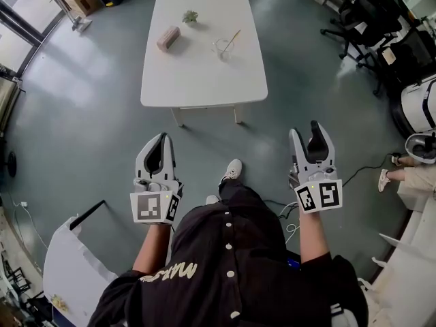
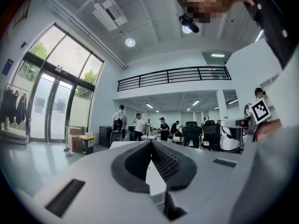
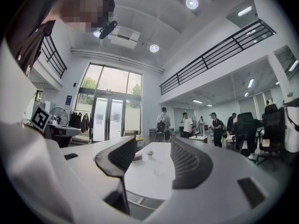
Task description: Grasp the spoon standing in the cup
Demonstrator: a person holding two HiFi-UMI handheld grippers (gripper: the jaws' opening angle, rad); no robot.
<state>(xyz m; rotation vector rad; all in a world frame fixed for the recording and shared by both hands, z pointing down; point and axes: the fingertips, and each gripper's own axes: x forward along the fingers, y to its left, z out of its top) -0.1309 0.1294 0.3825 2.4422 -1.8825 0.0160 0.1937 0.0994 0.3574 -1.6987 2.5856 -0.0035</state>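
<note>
My left gripper [image 1: 162, 140] has its jaws pressed together on nothing, and my right gripper [image 1: 304, 131] is spread and empty. Both are well short of the white rounded table [image 1: 204, 80] at my 12 o'clock. There the slim pale spoon [image 1: 232, 40] leans in the clear glass cup [image 1: 222, 48], with a pink block [image 1: 167, 38] at the cup's 9 o'clock.

Bright, even daylight, with strong fisheye bending at the edges.

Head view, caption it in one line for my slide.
Standing short of the white table, left gripper shut, right gripper open, spoon in cup untouched.
</note>
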